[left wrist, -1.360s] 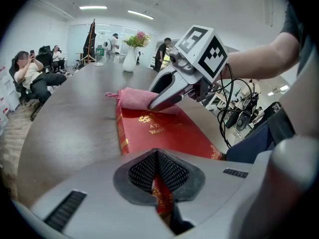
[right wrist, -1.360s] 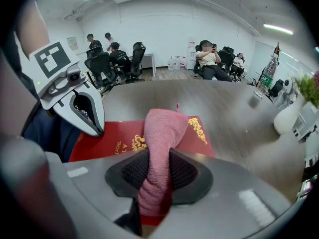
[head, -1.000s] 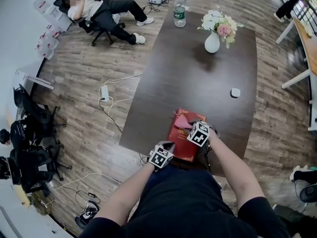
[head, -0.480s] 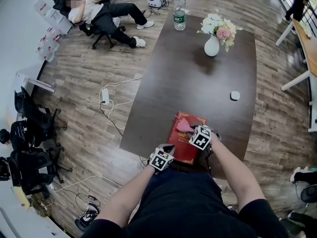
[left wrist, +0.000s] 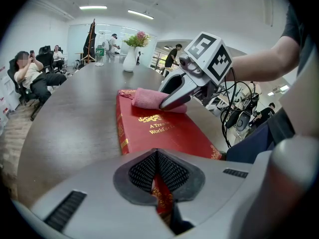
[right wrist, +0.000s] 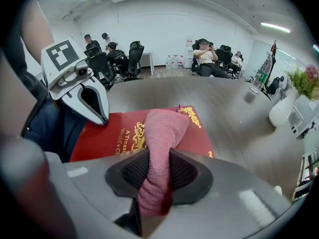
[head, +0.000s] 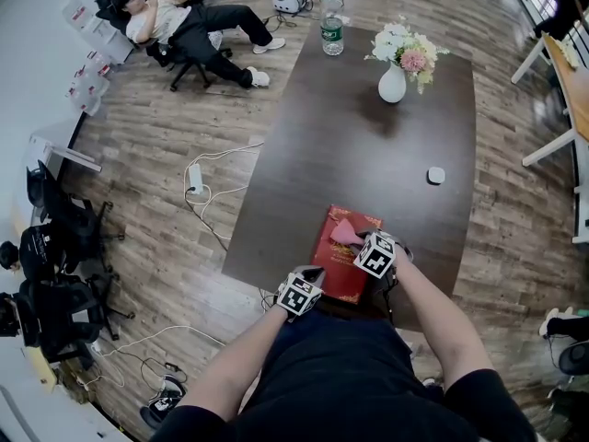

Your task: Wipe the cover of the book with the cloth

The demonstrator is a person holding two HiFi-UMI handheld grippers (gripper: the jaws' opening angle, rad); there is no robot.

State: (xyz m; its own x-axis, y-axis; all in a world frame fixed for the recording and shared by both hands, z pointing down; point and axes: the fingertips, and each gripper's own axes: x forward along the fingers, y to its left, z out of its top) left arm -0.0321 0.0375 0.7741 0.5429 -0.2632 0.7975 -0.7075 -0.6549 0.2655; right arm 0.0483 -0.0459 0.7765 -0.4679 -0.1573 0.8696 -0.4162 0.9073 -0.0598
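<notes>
The right hand-held gripper (right wrist: 154, 169), clenched on the pink cloth (right wrist: 162, 127), has drawn it slightly nearer the person across the red book (head: 337, 263), so wiping is under way; the left hand-held gripper (left wrist: 157, 172) clamps the book's near edge on the worktop (head: 368, 145)
</notes>
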